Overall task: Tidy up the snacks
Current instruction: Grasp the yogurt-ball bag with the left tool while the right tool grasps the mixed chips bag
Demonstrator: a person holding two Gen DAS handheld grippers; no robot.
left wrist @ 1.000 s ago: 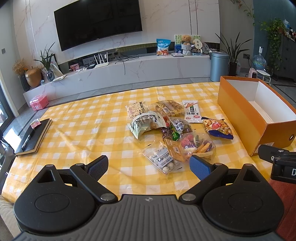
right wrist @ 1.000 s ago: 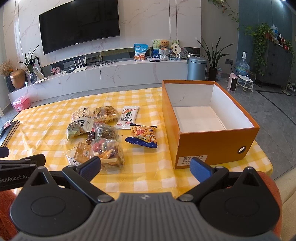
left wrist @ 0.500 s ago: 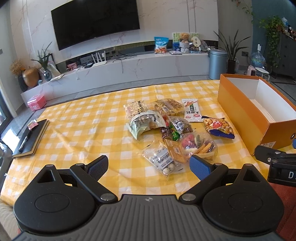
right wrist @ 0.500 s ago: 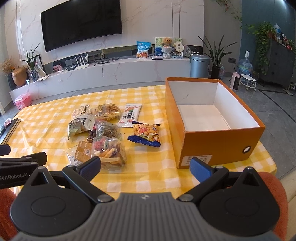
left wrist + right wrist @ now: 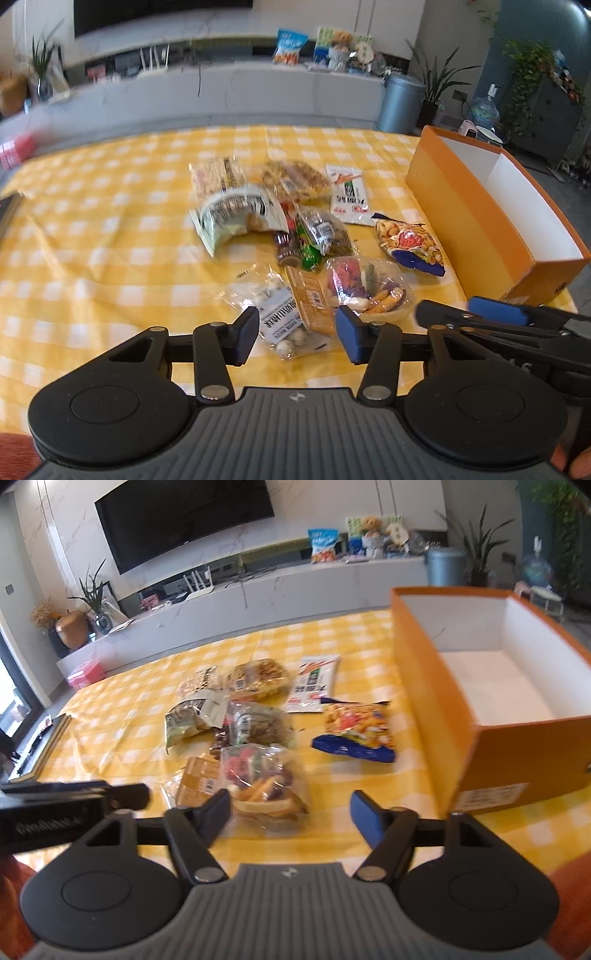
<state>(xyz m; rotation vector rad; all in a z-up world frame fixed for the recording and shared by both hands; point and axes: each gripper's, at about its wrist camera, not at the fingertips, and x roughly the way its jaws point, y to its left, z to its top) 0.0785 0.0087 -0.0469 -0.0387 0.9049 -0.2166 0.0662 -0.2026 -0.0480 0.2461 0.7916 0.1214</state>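
Both closing partway from full spread: left gripper (image 5: 295,334) and right gripper (image 5: 290,814), each gripping nothing. Descending toward snack bags (image 5: 364,286) clustered on checked cloth (image 5: 110,240); orange box (image 5: 480,753) standing empty nearby.

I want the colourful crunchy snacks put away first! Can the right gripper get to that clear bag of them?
Probably yes. The clear plastic bag of colourful mixed snacks lies just ahead of the right gripper, nearest its left finger, with nothing on top. Its fingers have just been closing, nothing yet between them.
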